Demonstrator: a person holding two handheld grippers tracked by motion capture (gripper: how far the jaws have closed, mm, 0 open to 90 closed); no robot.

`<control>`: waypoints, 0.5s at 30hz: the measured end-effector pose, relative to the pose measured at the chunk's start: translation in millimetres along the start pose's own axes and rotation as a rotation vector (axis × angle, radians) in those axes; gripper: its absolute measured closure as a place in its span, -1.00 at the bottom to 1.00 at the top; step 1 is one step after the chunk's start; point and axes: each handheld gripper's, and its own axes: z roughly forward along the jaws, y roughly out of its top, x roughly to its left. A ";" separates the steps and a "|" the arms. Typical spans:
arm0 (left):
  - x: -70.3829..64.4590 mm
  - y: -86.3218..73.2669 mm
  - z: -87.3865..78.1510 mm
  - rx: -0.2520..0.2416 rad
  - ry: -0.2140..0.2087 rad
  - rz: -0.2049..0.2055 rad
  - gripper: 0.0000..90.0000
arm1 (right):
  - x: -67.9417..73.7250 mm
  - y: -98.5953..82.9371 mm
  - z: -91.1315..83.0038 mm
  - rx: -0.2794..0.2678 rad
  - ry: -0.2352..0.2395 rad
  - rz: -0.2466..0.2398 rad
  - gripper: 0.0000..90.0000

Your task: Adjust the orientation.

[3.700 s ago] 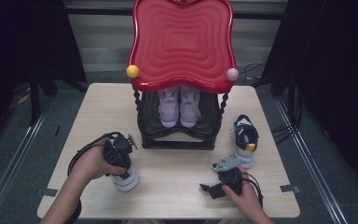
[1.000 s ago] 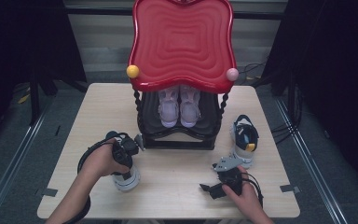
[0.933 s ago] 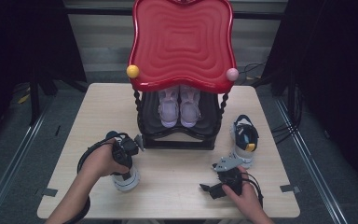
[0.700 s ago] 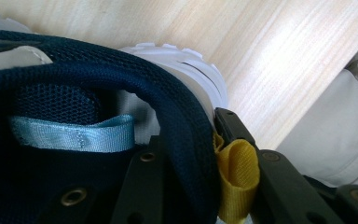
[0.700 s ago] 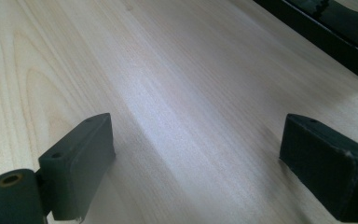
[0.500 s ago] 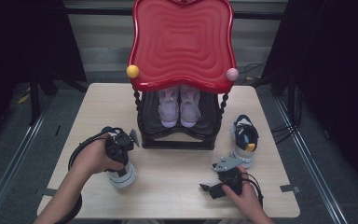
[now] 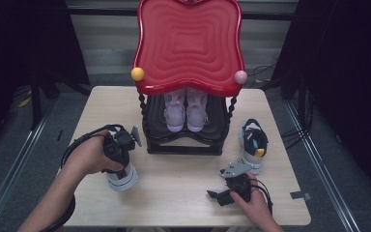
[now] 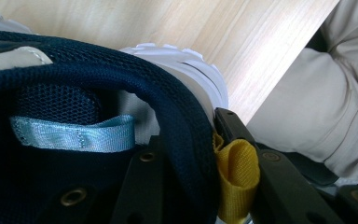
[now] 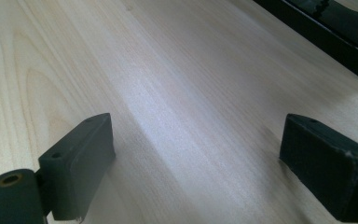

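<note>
the left gripper (image 7: 121,150) is pinching the padded heel collar of a navy sneaker (image 7: 121,175), 1 jaw sitting inside the shoe and the other outside, pressing against the yellow pull loop (image 8: 235,177) at the back. in the high view that shoe is sitting on the table (image 7: 183,193), near the front-left corner of the black and red shoe rack (image 7: 186,140), and it looks to be resting on its white sole. its twin, the second navy sneaker (image 7: 252,145), is standing just right of the rack, while a pair of pale pink sneakers (image 7: 186,110) is occupying the lower shelf.

the right gripper (image 7: 222,195) is lying low over bare wood with its jaws spread wide, gripping nothing.

the risk here, as i judge it, is the hold itself: the collar is soft mesh, so the shoe may be swinging toe-down once lifted, or slipping out if the jaws are catching mostly the loop. a tilted shoe could be clipping the rack's twisted post (image 7: 143,113) or knocking the pink pair on the way in.
</note>
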 end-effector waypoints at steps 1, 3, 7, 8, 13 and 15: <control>-0.9 -0.5 -2.8 -0.006 0.005 -0.005 0.63 | 0.0 0.0 0.1 -0.001 0.001 0.000 -0.79; -2.1 -1.5 -9.3 -0.004 0.018 -0.007 0.63 | -0.1 0.0 -0.2 0.002 0.001 0.000 -0.79; -3.3 -2.8 -24.2 -0.010 0.042 0.000 0.63 | -0.1 0.0 -0.1 0.002 0.001 -0.001 -0.79; -3.6 -3.2 -28.1 -0.012 0.048 0.000 0.63 | -0.1 0.1 -0.3 0.003 -0.002 -0.001 -0.79; -7.3 -3.9 -46.4 -0.014 0.080 -0.010 0.63 | 0.0 0.0 -0.3 0.003 0.000 0.001 -0.79; -8.5 -4.0 -53.6 -0.016 0.089 -0.011 0.63 | 0.1 0.0 -0.3 0.003 0.000 0.001 -0.79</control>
